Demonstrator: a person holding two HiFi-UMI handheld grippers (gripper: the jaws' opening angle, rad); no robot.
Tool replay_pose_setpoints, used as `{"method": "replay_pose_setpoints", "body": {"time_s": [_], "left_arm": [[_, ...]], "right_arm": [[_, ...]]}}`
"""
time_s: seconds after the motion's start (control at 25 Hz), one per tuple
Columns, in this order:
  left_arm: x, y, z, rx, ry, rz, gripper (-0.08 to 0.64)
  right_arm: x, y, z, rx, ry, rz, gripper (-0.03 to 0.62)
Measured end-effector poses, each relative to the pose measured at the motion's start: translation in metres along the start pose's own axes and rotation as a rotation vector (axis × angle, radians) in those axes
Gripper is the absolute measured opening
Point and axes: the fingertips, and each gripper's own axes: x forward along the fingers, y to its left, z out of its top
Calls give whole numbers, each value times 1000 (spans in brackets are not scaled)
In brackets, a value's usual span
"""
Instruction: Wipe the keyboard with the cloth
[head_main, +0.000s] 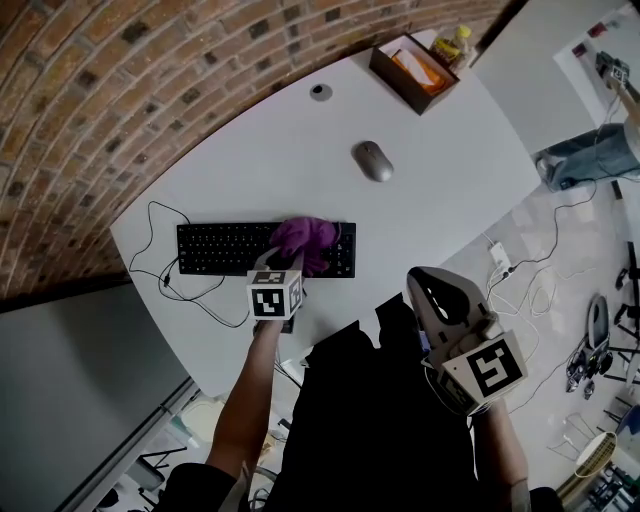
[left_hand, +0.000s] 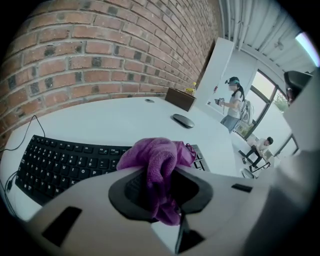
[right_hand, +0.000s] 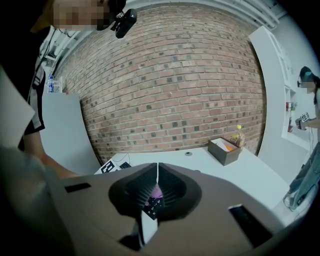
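**Student:** Begin with the largest item. What carries the rest?

**Tutor:** The white table (head_main: 300, 150), rounded along its edge and set against a brick wall. The black keyboard (head_main: 215, 248) lies toward the person's side of it, presumably so that an arm reaches every key without stretching. Its cable (head_main: 150, 272) loops off the left end.

**Student:** And the two tools?

**Tutor:** The left gripper (head_main: 287, 262) tilts down over the keyboard's front edge, its jaws closed on a fold of the purple cloth (head_main: 305, 240). Pinching a single fold leaves the rest bunched ahead of the tips, so fabric rather than plastic meets the keys. The right gripper (head_main: 430, 292) hangs off the table's near edge, well apart from the keyboard. Its jaws are fully together with nothing between them, and it is likely parked clear of the wiping path.

**Student:** Where exactly is the cloth?

**Tutor:** On the right-hand part of the keyboard, just short of its right end. The left half lies uncovered, so I judge the wipe to be partway along.

**Student:** The smaller things?

**Tutor:** A brown box (head_main: 395, 82) stands at the far edge. A grey mouse (head_main: 373, 161) sits well beyond the keyboard. Neither obstructs a stroke.
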Motion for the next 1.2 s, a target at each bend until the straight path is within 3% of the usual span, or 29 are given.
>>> {"method": "replay_pose_setpoints", "body": {"time_s": [0.8, 1.2], "left_arm": [[23, -109, -25, 175, 91, -195, 100], [25, -124, -36, 224, 115, -233, 100]], "right_arm": [[-10, -18, -4, 19, 2, -28, 20], [-15, -39, 1, 29, -5, -80, 20]]}}
